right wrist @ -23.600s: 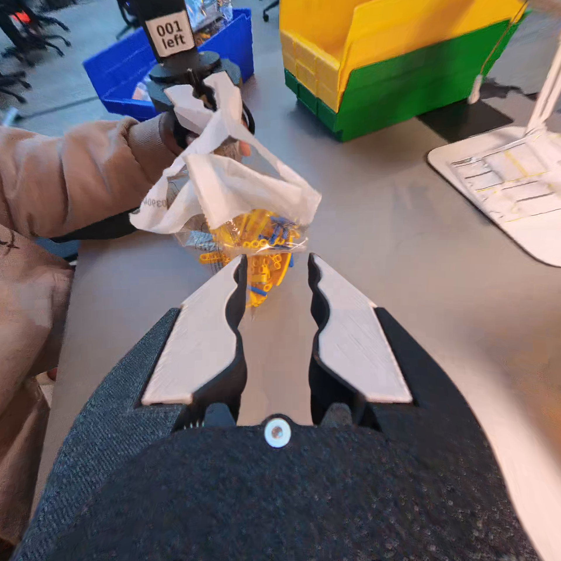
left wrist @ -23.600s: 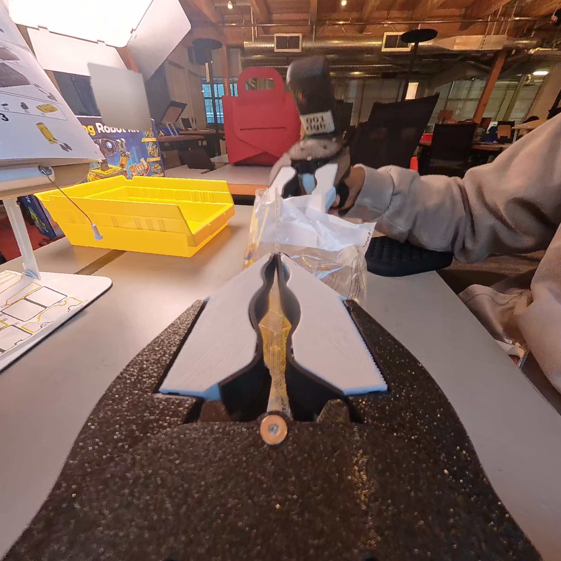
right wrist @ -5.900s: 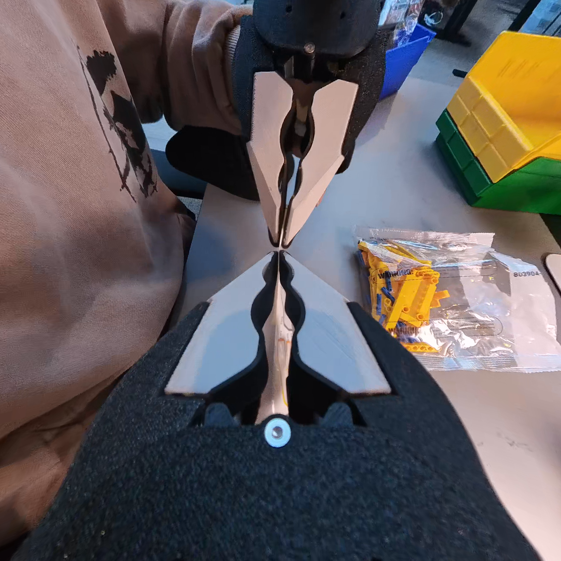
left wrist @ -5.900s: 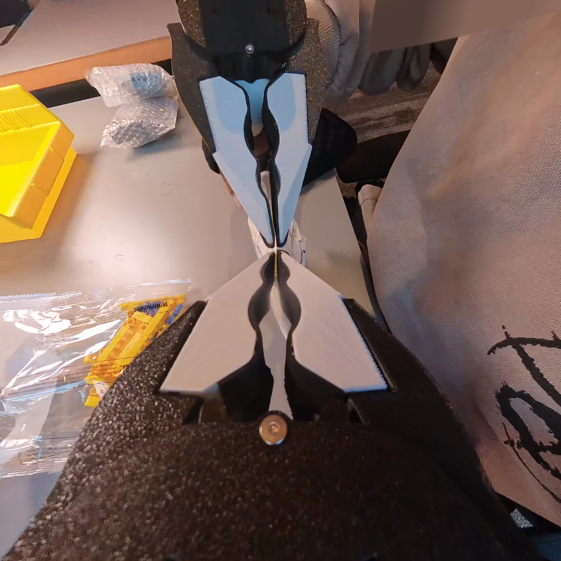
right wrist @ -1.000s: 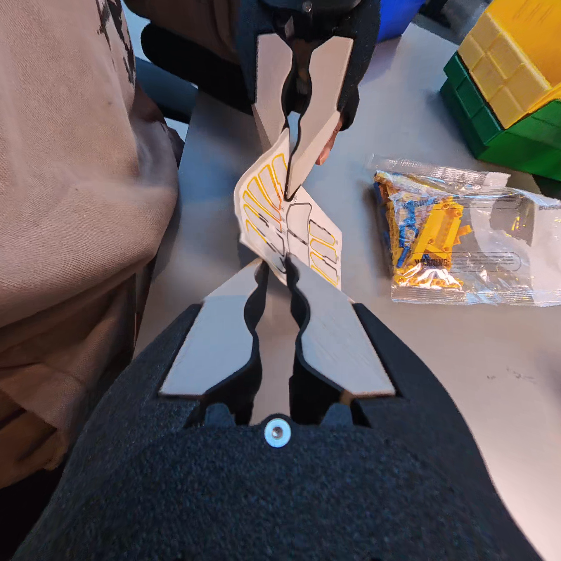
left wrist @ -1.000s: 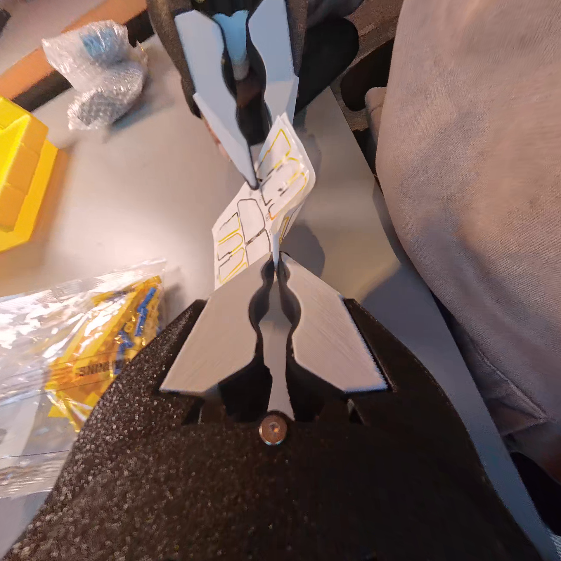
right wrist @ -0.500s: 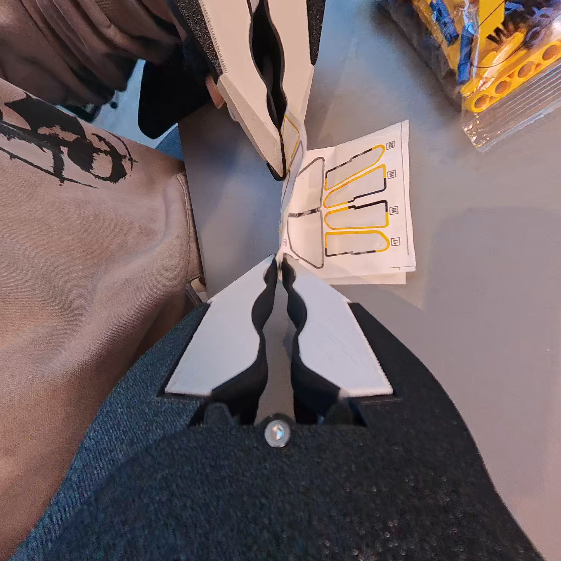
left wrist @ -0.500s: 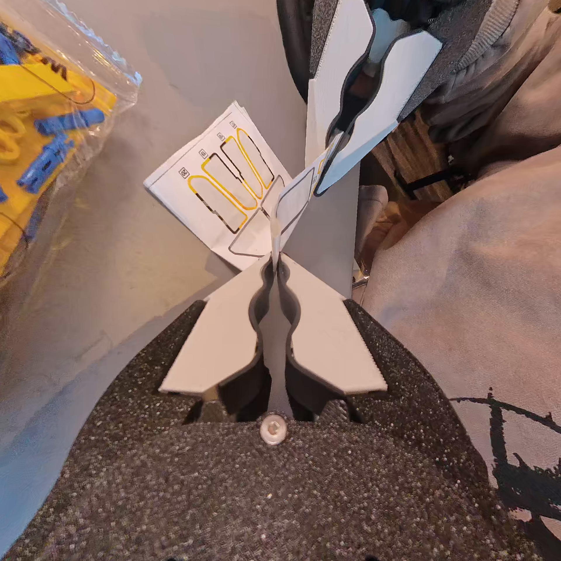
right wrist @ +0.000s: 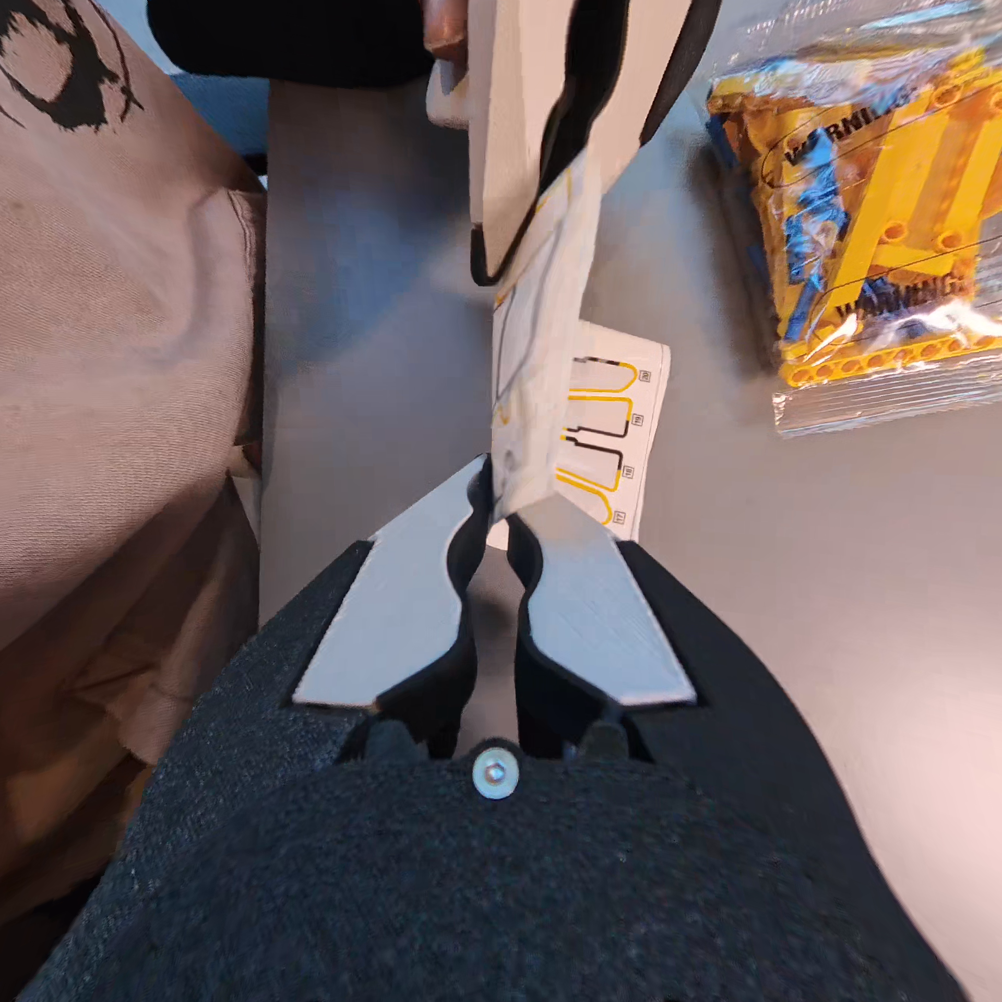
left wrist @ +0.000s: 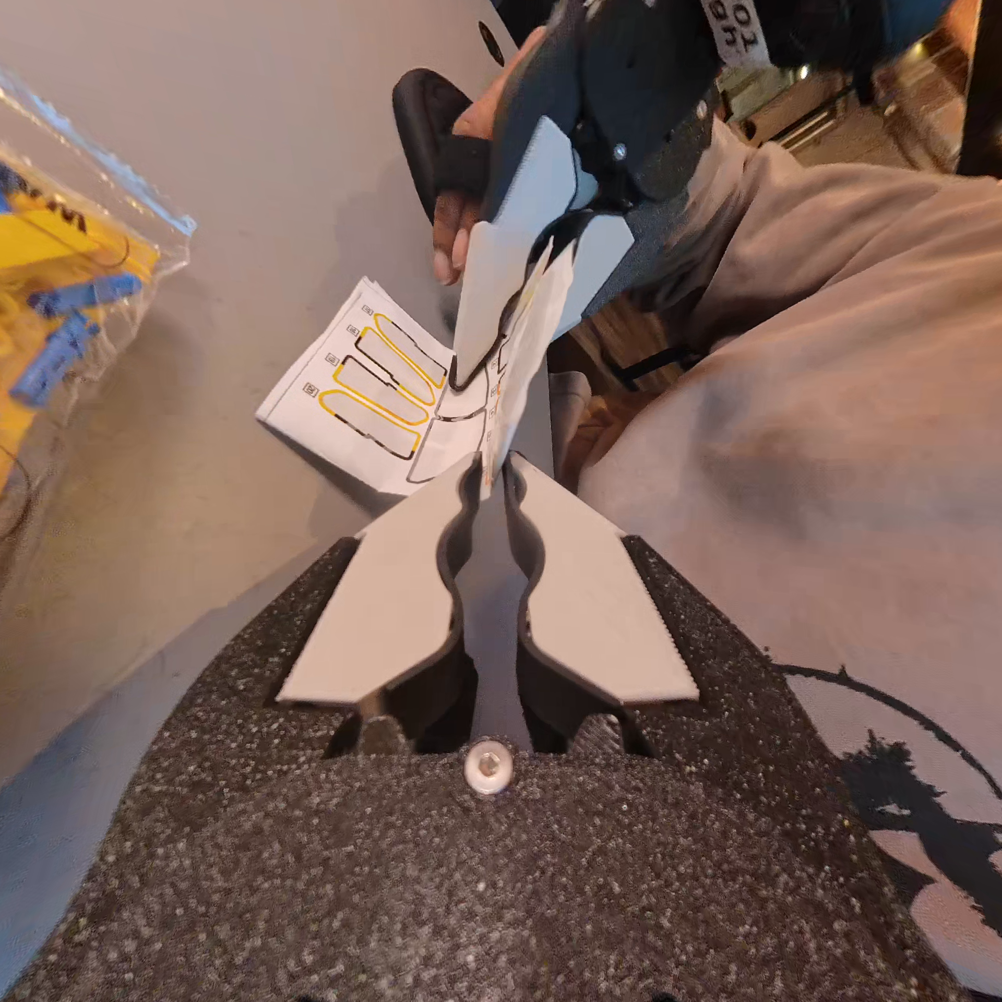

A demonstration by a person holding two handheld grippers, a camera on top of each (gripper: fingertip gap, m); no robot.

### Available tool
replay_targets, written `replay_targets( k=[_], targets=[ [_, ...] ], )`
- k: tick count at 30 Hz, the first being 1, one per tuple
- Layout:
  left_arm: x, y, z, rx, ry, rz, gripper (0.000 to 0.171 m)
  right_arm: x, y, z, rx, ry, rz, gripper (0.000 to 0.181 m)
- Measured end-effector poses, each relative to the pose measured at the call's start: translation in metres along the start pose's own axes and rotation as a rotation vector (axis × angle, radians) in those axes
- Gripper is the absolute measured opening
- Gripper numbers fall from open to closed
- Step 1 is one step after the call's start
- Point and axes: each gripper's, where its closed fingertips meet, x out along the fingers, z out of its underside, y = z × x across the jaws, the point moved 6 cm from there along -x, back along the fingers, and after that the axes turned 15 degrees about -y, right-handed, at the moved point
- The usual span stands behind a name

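Observation:
A white folded sheet (left wrist: 374, 390) printed with yellow and black outlines lies partly flat on the grey table (left wrist: 217, 162), with one flap raised. My left gripper (left wrist: 492, 463) has its jaws a little apart, and the flap's edge stands between the tips. My right gripper (right wrist: 499, 488) is shut on the same flap of the sheet (right wrist: 612, 423). The two grippers face each other tip to tip. The right one shows farther off in the left wrist view (left wrist: 507, 358), and the left one in the right wrist view (right wrist: 537, 227).
A clear bag of yellow and blue building pieces (left wrist: 70, 303) lies on the table beside the sheet, and also shows in the right wrist view (right wrist: 878, 217). The person's sweatshirt (left wrist: 786, 434) is close behind the table's near edge. A hand (left wrist: 450, 233) holds the right gripper. My right fingertips sit around 6 centimetres from my left ones.
My left gripper's jaws have parted slightly from the flap they were pinching. The right gripper has drawn closer and stays shut on the sheet. More of the sheet lies flat.

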Motion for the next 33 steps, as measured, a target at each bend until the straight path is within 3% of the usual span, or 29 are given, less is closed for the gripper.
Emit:
replay_targets(
  k=[2, 4, 6, 8, 10, 12, 14, 17, 19, 22, 28, 33],
  targets=[
    [-0.002, 0.004, 0.0, 0.103, -0.026, -0.11, 0.025, 0.0, 0.0, 0.003, 0.065, -0.007, -0.093, 0.0],
    [0.003, 0.004, 0.002, 0.192, -0.082, -0.222, 0.031, -0.001, 0.002, 0.003, 0.134, 0.018, -0.189, 0.0],
    [0.012, 0.004, 0.002, 0.254, -0.12, -0.286, 0.024, -0.002, 0.003, 0.004, 0.206, 0.026, -0.289, 0.0],
    [0.018, -0.002, 0.0, 0.248, -0.142, -0.325, 0.002, 0.001, 0.004, 0.006, 0.247, 0.006, -0.351, 0.0],
    [0.021, -0.006, -0.003, 0.149, -0.162, -0.248, 0.0, 0.005, 0.003, 0.009, 0.262, -0.042, -0.375, 0.0],
    [0.024, -0.012, -0.002, 0.058, -0.21, -0.173, 0.0, 0.008, 0.0, 0.009, 0.241, -0.087, -0.364, 0.0],
    [0.026, -0.015, -0.003, 0.003, -0.233, -0.13, 0.0, 0.005, -0.003, 0.007, 0.224, -0.085, -0.346, 0.018],
    [0.027, -0.017, -0.004, -0.039, -0.281, -0.121, 0.0, -0.01, 0.005, 0.001, 0.257, 0.025, -0.279, 0.026],
    [0.028, -0.018, -0.005, -0.053, -0.311, -0.118, 0.0, -0.022, 0.011, 0.0, 0.285, 0.081, -0.232, 0.024],
    [0.03, -0.019, -0.008, -0.071, -0.343, -0.098, 0.0, -0.02, 0.017, 0.009, 0.325, 0.024, -0.178, 0.0],
    [0.023, -0.021, -0.013, -0.058, -0.33, -0.135, 0.006, -0.003, 0.022, 0.024, 0.413, -0.067, -0.181, 0.0],
    [0.004, -0.021, -0.018, -0.031, -0.221, -0.24, 0.015, -0.002, 0.023, 0.023, 0.415, -0.078, -0.188, 0.0]
  ],
)
